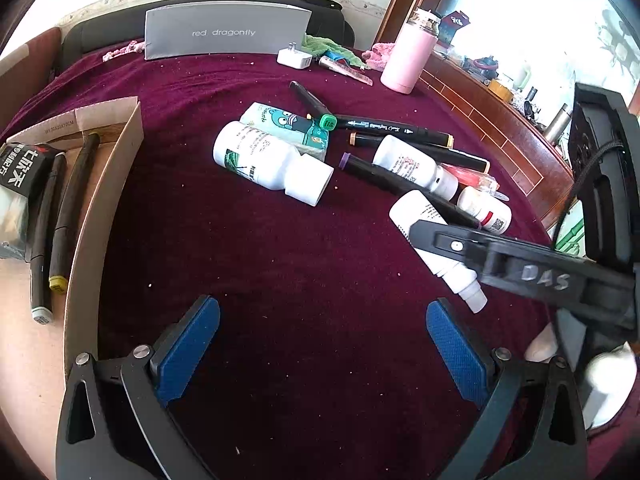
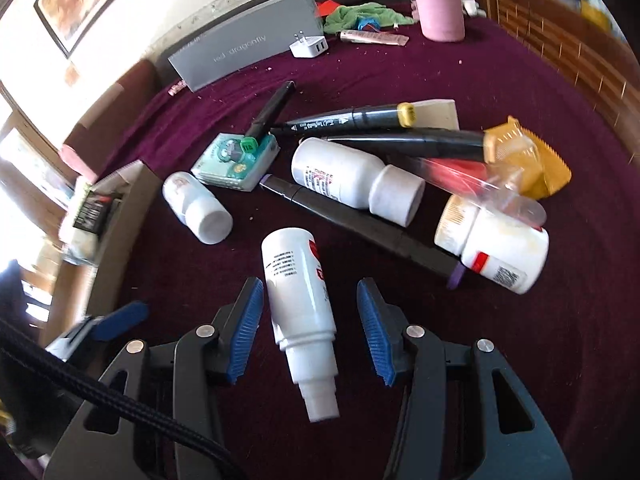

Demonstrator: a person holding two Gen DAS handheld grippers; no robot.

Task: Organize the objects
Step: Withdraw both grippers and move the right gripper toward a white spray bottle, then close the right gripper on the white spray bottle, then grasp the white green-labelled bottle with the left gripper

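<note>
A pile of white bottles, black markers and small packets lies on the dark red cloth. My right gripper [image 2: 310,330] is open, its blue pads on either side of a white spray bottle [image 2: 298,300] lying with its nozzle toward me, not touching it. The same bottle [image 1: 436,240] shows partly under the right gripper's arm in the left wrist view. My left gripper [image 1: 322,344] is open and empty over bare cloth. A cardboard box [image 1: 102,200] at the left holds several markers [image 1: 74,204] and a black packet [image 1: 18,176].
A big white bottle [image 1: 272,162], a cartoon tissue pack [image 1: 294,130], a green-capped marker [image 1: 316,106] and more bottles [image 2: 356,178] lie mid-cloth. A pink flask [image 1: 408,54], white charger [image 1: 294,56] and grey shoe box [image 1: 226,32] stand at the back. A wooden edge [image 1: 500,132] is on the right.
</note>
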